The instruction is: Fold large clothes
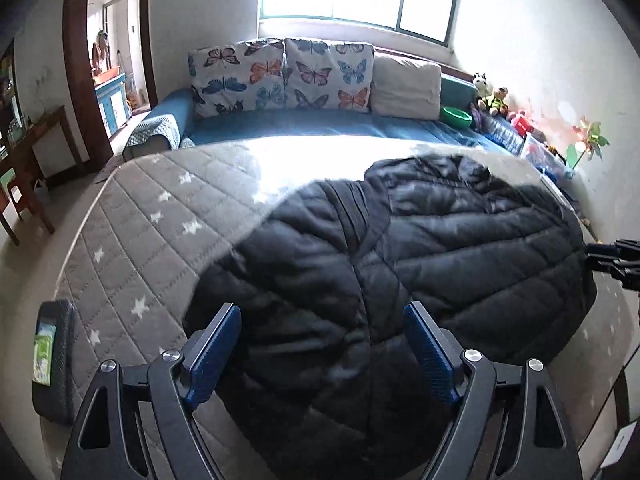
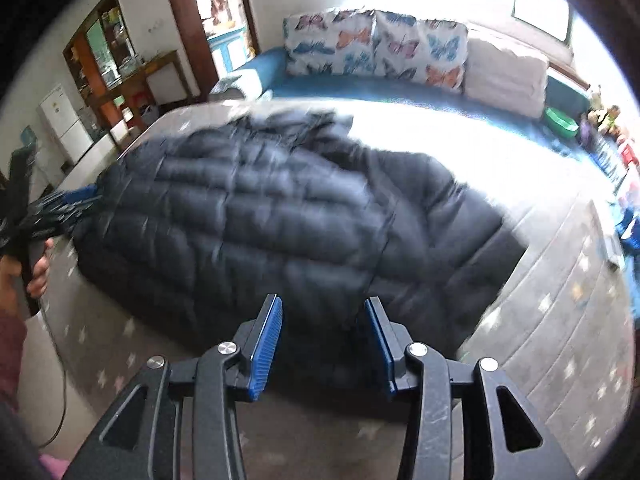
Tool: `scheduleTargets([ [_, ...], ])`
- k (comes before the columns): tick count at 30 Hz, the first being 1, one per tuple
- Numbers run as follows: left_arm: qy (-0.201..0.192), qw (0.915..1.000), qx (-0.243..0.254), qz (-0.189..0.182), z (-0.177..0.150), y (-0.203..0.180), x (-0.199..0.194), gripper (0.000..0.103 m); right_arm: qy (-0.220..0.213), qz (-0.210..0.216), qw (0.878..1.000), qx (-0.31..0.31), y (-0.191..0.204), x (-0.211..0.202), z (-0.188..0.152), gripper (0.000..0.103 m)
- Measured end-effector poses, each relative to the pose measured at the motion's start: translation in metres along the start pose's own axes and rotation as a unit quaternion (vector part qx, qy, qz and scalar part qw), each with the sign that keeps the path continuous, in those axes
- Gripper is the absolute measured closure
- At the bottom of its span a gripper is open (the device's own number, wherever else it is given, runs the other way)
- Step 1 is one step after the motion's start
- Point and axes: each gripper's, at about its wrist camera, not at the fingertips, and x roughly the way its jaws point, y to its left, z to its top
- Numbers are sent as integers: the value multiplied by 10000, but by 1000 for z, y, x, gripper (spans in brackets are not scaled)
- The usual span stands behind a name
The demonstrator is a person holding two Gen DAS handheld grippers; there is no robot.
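A black quilted puffer jacket (image 1: pixel 400 260) lies spread on a grey mattress with white stars (image 1: pixel 140 240). My left gripper (image 1: pixel 322 312) hovers over the jacket's near part, its blue pads wide apart and nothing between them. In the right wrist view the same jacket (image 2: pixel 260 216) is blurred. My right gripper (image 2: pixel 323 302) stands open over its near edge, and the pads press on nothing. The right gripper (image 1: pixel 616 256) shows at the jacket's right edge in the left wrist view. The left gripper (image 2: pixel 60 208), held by a hand (image 2: pixel 38 272), shows at the jacket's left end in the right wrist view.
Behind the mattress runs a blue sofa with butterfly cushions (image 1: pixel 280 76), a white pillow (image 1: pixel 404 88), a green bowl (image 1: pixel 456 116) and toys (image 1: pixel 496 100). A dark pouch with a green label (image 1: pixel 52 360) lies at the mattress's left edge. A wooden table (image 1: pixel 36 140) stands by the doorway.
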Motion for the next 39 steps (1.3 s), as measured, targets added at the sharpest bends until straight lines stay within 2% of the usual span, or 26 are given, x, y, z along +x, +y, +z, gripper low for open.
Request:
scheduleTargets([
  [5, 75, 9999, -85, 106, 27, 8, 14, 14, -211, -417, 9988, 142, -11, 18, 25, 56],
  [10, 233, 9995, -41, 231, 38, 14, 36, 14, -159, -360, 9980, 504, -27, 43, 30, 56],
  [19, 377, 9989, -279, 22, 28, 20, 55, 12, -75, -311, 9983, 497, -33, 50, 21, 56],
  [28, 478, 9979, -443, -2, 24, 21, 70, 7, 9, -241, 9984, 510, -35, 58, 16, 56],
  [32, 536, 9968, -587, 11, 21, 24, 76, 1, 8, -164, 9982, 576, -39, 59, 14, 56],
  [39, 535, 9969, -574, 60, 20, 22, 79, 1, 11, -178, 9983, 547, -40, 59, 13, 56],
])
